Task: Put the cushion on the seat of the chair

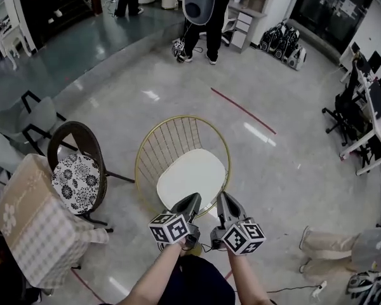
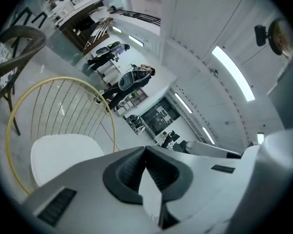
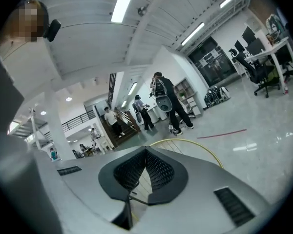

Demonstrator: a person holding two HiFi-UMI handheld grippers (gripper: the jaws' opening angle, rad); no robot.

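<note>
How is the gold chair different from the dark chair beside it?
The gold chair has a thin wire back you can see through, but the dark chair has a solid-looking back. The gold chair holds a plain white cushion, and the dark chair holds a black-and-white flowery cushion. Both chairs have rounded backs and a cushion on the seat.

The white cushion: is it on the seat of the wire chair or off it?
On: the white cushion lies flat on the seat, inside the gold wire chair.
</note>
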